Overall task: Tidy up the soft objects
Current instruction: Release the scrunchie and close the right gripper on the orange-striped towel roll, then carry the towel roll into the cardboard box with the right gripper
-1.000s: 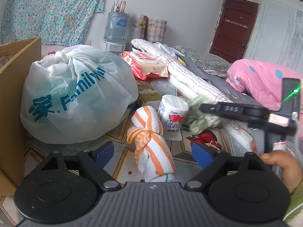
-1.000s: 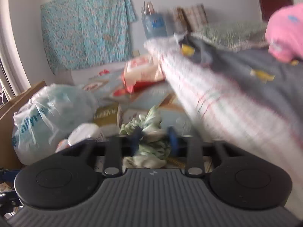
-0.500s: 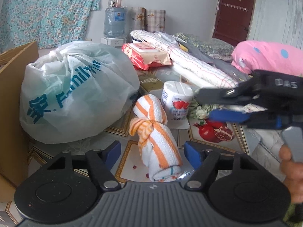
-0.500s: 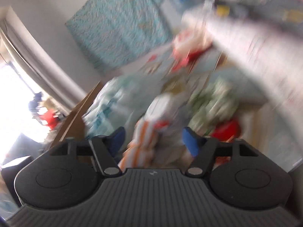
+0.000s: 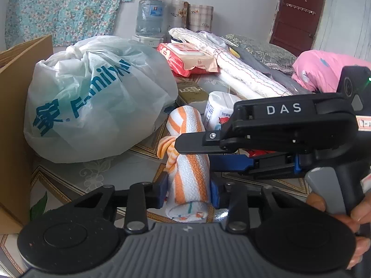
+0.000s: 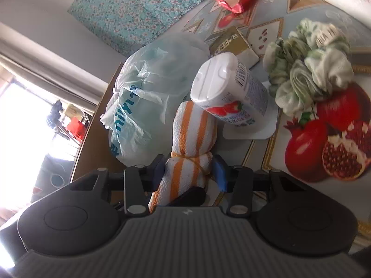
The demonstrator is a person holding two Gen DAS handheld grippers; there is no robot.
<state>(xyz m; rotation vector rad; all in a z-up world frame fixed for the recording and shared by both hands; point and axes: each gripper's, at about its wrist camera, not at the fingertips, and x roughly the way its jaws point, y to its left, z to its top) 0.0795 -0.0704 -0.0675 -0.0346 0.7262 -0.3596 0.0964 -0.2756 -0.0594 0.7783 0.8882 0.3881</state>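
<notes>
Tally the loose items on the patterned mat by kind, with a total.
Knotted towels: 2, orange-striped towel, green towel
Plastic bags: 1, white bag
Canisters: 1, white canister
Boxes: 1, olive box
Wipe packs: 1, red pack
Total: 6

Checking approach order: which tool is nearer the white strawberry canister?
Right. The right tool straddles the knot of the orange-striped towel, just short of the white canister; the left tool grips the towel's opposite end, farther back.
</notes>
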